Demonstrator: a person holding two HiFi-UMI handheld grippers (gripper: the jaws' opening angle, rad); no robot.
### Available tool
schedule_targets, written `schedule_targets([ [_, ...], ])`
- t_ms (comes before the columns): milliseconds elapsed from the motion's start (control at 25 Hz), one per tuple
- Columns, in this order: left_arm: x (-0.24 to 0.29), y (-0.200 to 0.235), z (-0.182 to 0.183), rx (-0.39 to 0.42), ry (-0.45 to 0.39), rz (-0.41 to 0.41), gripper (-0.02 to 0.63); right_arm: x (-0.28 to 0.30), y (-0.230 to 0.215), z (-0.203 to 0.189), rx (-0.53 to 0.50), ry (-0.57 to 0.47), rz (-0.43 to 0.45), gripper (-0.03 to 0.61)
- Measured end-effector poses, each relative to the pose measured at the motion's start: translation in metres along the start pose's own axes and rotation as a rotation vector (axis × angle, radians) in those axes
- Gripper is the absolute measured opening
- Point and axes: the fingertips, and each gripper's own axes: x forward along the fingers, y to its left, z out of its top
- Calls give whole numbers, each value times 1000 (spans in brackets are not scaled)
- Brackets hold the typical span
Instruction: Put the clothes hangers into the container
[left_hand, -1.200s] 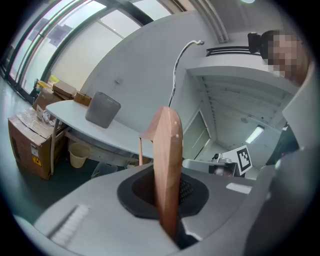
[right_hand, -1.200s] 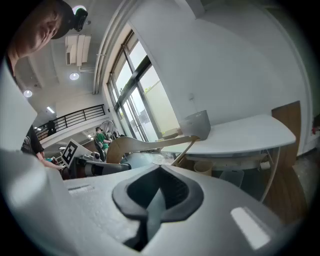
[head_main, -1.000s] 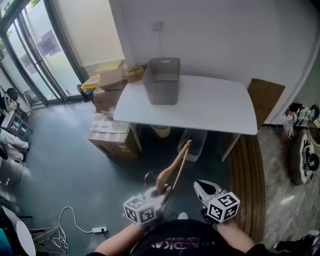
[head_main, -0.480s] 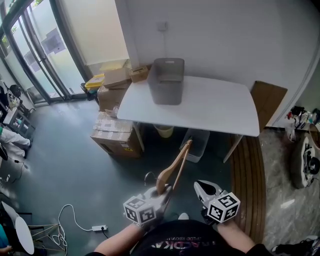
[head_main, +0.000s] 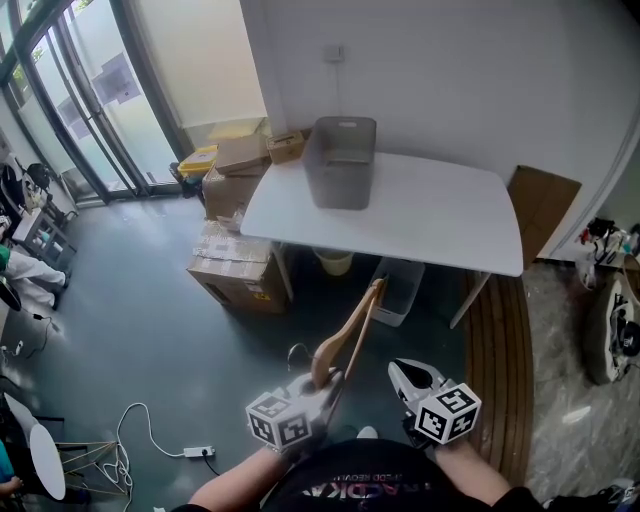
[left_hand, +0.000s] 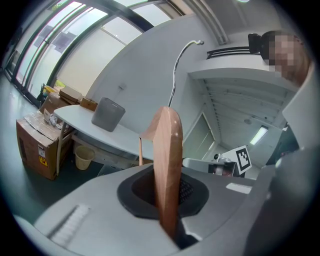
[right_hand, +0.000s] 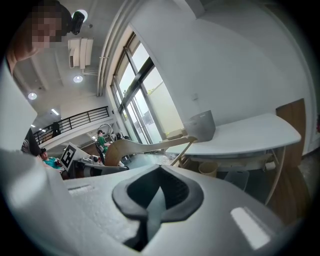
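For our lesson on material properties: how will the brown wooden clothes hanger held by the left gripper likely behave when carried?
The brown wooden clothes hanger probably stays stiff: it juts straight out unsupported. With most of its length beyond the left gripper, it may pivot.

A white wall (head_main: 450, 70) with a small switch plate (head_main: 334, 52) closes the far side, and a white bench (head_main: 420, 215) stands against it. Tall glass doors (head_main: 70, 100) at far left let in daylight. The floor (head_main: 130, 330) is dark blue-grey, with a strip of wooden boards (head_main: 495, 370) at right. Cardboard boxes (head_main: 230, 270) are stacked left of the bench; a pale bin (head_main: 335, 263) and a clear tub (head_main: 400, 290) sit under it. A brown board (head_main: 545, 205) leans on the wall at right. A power strip (head_main: 197, 459) lies near left.
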Motion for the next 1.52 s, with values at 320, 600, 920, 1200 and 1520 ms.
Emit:
schedule_targets([
  [320, 6, -2, 7, 0, -26, 35, 2, -1, -8, 14, -45, -10, 22, 0],
  [600, 17, -5, 13, -13, -36, 64, 2, -1, -17, 32, -67, -23, 42, 0],
  [920, 27, 8, 25, 11, -22, 44, 2, 18, -25, 44, -57, -54, 22, 0],
  [1200, 35, 43, 60, 16, -27, 7, 2, 51, -28, 65, -39, -77, -28, 0],
  [1520, 47, 113, 114, 27, -19, -37, 2, 122, -38, 96, -16, -95, -96, -1],
])
